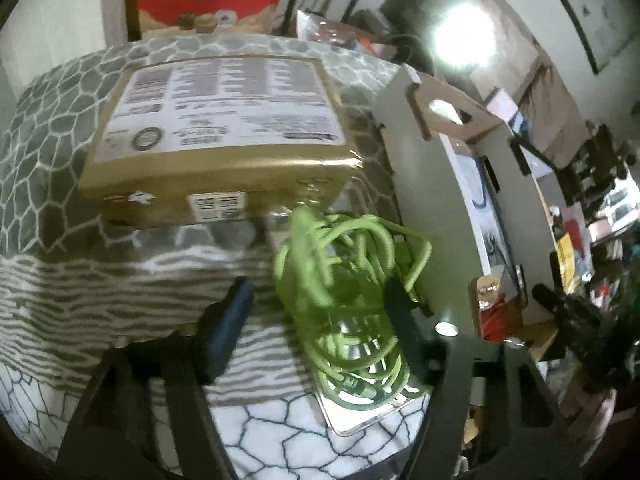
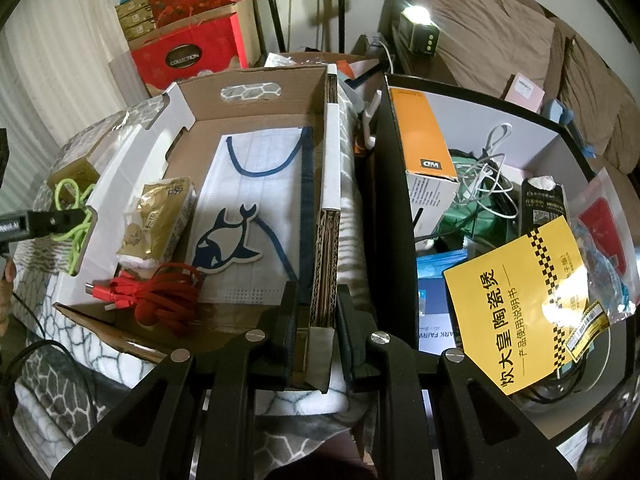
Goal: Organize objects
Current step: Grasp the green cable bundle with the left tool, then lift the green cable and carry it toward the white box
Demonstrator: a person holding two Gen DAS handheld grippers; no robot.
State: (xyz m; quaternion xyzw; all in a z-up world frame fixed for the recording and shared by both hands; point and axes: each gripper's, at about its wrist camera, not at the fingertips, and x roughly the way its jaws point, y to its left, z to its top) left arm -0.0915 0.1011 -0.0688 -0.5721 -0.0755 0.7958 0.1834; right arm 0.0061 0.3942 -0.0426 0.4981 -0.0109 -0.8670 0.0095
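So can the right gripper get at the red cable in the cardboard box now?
Probably not yet: the right gripper is clamped on the box's wall. The red cable lies uncovered just inside.

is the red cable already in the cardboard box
Yes, in the right wrist view the red cable lies coiled on the floor of the cardboard box, beside the face mask.

"COLLECTION" on red box (also "炊大皇陶瓷煲" on yellow leaflet)
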